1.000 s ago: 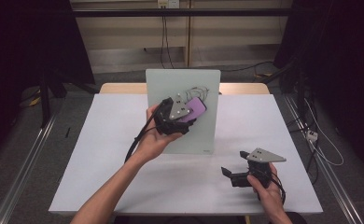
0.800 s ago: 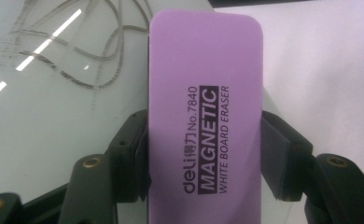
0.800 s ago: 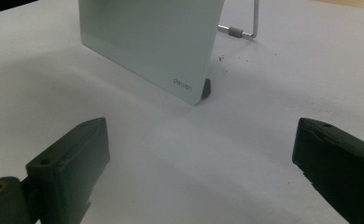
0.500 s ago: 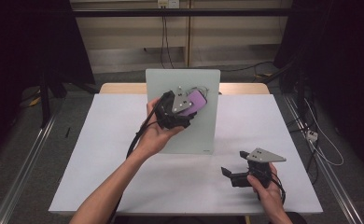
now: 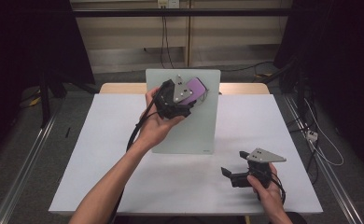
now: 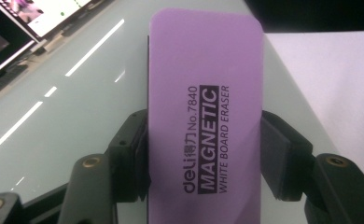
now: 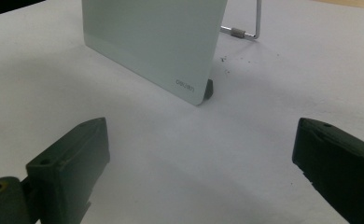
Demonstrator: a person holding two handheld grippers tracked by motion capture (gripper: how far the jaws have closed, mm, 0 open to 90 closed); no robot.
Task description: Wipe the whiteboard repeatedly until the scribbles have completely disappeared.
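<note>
At whiteboard (image 5: 189,126) top | left tongs (image 5: 195,95) clamp purple eraser (image 6: 203,107)

Right gripper (image 7: 199,163) jaws wide apart over white table (image 7: 311,70); glass whiteboard (image 7: 157,42) stands ahead, wire stand (image 7: 252,28) behind.

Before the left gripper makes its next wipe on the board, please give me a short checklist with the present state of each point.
1. Left gripper grips the purple eraser on both sides: ok.
2. Eraser sits straight between the jaws: ok.
3. Eraser is at the upper part of the whiteboard: ok.
4. Eraser face presses flat on the board: cannot tell.
5. Board stands on its wire stand on the table: ok.
6. Right gripper rests open, apart from the board: ok.
</note>
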